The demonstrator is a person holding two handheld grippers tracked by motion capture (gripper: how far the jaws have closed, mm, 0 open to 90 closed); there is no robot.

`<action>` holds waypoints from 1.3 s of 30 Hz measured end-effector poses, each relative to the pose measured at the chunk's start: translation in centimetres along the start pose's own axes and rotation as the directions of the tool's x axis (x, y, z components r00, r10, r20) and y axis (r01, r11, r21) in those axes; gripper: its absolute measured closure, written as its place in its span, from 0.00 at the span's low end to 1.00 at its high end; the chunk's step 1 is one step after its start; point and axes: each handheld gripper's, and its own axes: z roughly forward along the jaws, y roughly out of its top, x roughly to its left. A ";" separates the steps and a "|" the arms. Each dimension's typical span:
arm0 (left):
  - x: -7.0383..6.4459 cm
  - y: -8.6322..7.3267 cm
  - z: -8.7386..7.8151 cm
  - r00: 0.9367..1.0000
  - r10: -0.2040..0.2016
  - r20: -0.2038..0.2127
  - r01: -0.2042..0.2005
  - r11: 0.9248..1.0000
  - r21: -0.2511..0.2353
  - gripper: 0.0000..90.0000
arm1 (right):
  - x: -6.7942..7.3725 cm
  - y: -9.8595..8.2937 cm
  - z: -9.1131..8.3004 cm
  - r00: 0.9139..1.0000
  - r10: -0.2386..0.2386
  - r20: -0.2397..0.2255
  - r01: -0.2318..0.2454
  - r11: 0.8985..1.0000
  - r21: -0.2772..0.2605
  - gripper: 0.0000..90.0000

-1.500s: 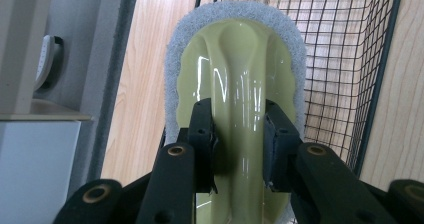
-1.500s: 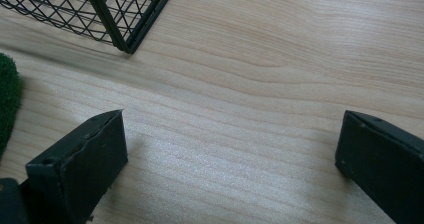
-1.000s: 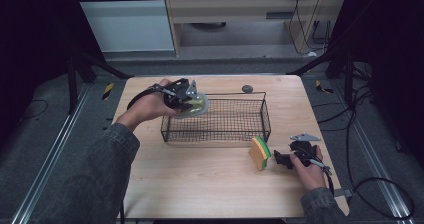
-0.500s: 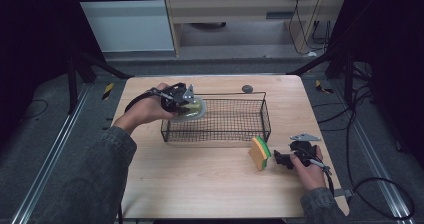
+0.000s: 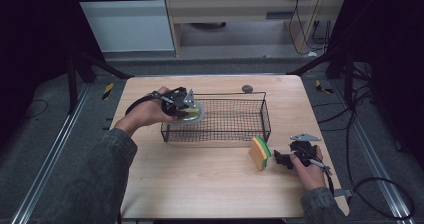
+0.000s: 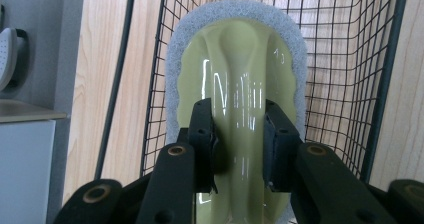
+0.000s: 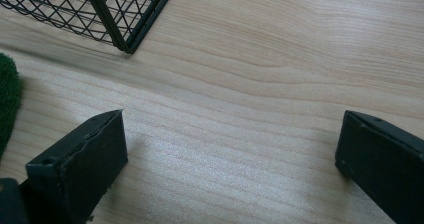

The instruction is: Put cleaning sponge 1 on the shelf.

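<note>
At the left end of the wire basket (image 5: 216, 119), the left claw (image 5: 186, 105) grips a pale green scrubber (image 5: 192, 113) with a white fuzzy rim, its two black jaws pressed against either side of the raised glossy ridge down the scrubber's middle. From the left gripper view, the scrubber (image 6: 236, 94) stands up between the jaws with the black mesh of the basket (image 6: 350, 59) behind and around it, so it sits at or just over the basket's left wall; whether it rests on the basket floor cannot be told. The left hand (image 5: 147, 113) comes in from the bench's left side. Over on the right side of the light wooden bench (image 5: 200, 184), the right claw (image 5: 281, 159) lies low near the surface with its jaws spread wide and nothing between them, bare wood showing in the gap in the right gripper view. A yellow sponge with a green top (image 5: 260, 153) stands on edge just beside that claw, close to the basket's near right corner (image 7: 127, 46); its green edge (image 7: 7, 104) shows at the left of the right gripper view. A small dark round thing (image 5: 247, 88) lies on the bench beyond the basket's far rim.
</note>
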 end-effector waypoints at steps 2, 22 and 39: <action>0.0 -0.1 0.0 1.000 -0.003 0.001 0.003 1.000 -0.003 0.79 | 0.0 0.0 0.0 1.000 0.001 -0.001 -0.001 1.000 0.000 0.01; -0.5 -1.2 1.5 1.000 -0.007 0.021 0.006 1.000 0.026 0.79 | 0.0 0.0 0.0 1.000 -0.004 0.001 0.004 1.000 -0.001 0.01; -0.9 -1.2 2.9 0.999 -0.014 0.039 0.012 0.999 0.048 0.79 | 0.0 0.0 0.0 1.000 -0.001 -0.001 0.001 1.000 -0.002 0.01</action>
